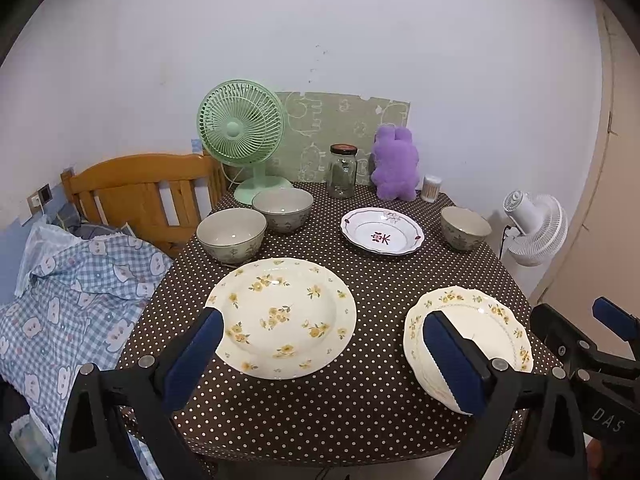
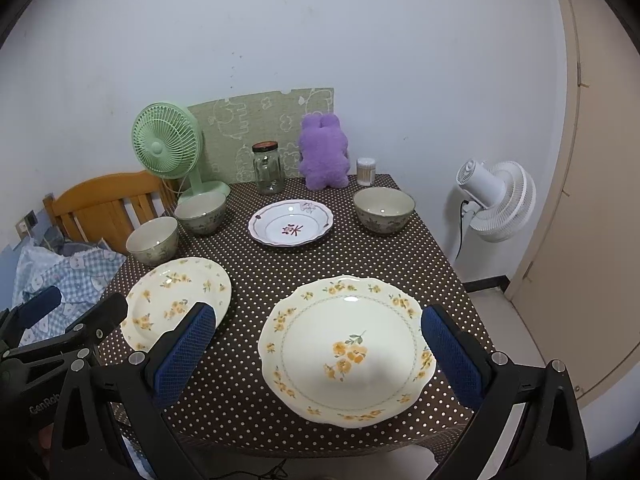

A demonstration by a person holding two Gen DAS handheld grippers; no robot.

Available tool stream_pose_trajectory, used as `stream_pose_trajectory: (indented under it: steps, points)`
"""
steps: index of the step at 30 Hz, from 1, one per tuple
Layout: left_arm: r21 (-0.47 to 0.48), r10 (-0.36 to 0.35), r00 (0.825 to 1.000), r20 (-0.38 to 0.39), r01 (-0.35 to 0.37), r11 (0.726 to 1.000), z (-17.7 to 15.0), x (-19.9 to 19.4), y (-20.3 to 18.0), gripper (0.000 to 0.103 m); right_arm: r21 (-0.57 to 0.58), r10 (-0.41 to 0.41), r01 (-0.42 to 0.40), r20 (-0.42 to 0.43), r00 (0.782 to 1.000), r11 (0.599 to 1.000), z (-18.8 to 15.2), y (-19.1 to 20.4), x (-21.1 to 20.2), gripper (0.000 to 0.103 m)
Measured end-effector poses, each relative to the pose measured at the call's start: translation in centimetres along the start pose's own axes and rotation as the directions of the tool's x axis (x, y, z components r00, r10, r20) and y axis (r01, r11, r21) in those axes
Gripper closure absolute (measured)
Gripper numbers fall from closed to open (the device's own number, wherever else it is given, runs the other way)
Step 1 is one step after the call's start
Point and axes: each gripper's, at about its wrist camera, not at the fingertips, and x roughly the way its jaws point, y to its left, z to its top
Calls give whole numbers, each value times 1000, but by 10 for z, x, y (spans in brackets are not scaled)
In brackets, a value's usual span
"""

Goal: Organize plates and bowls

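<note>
Plates and bowls lie spread over the dotted tabletop (image 2: pixel 420 240), none stacked yet. Nearest the grippers are two yellow-flowered plates: the round plate (image 1: pixel 282 316) sits straight ahead of the left gripper (image 1: pixel 320 364), and the scalloped plate (image 2: pixel 346 346) sits straight ahead of the right gripper (image 2: pixel 316 354). Each gripper hovers at the near edge of the tabletop with its jaws spread wide and nothing between them. Each plate lies flat, directly in front of and below its own gripper, so each hand is nearer to one plate; the two plates are near each other but apart.

Farther back, the purple-patterned plate (image 2: pixel 291 224) lies in the middle. Two bowls stand on the left, the near bowl (image 1: pixel 231 234) just beside the far bowl (image 1: pixel 283 209), and a third bowl (image 2: pixel 384 209) stands alone on the right, well apart from them.

Along the back wall stand a green fan (image 1: pixel 242 128), a jar (image 1: pixel 342 171), a purple plush (image 1: pixel 394 164) and a small tub of swabs (image 1: pixel 431 189). A white fan (image 2: pixel 496 200) stands off the right side, a bed (image 1: pixel 60 304) lies to the left.

Nothing blocks the way to either near plate. A flat plate offers only its rim to grasp, so the jaws would likely need to come in low at the edge.
</note>
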Motion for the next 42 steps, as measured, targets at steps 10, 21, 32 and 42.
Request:
stream_pose_trajectory:
  steps: [10,21,32,42]
  points:
    - [0,1,1000,0,-1,1000,-1,0,-1,3,-2,1,-1,1,1000,1000,-1,0,0,0]
    - [-1,0,1000,-1,0,1000,-1,0,0,3,-2,-3,3,1,1000,1000,-3,2,-1,0]
    - [-1,-1,1000,-1,1,1000,-1,0,0,3,-3,-4,4,1,1000,1000,-2,3,-1,0]
    - [-1,-1,1000,-2,1,1000,-1,0,0,4,-4,-4,4,-1,1000,1000,-2,4,0,0]
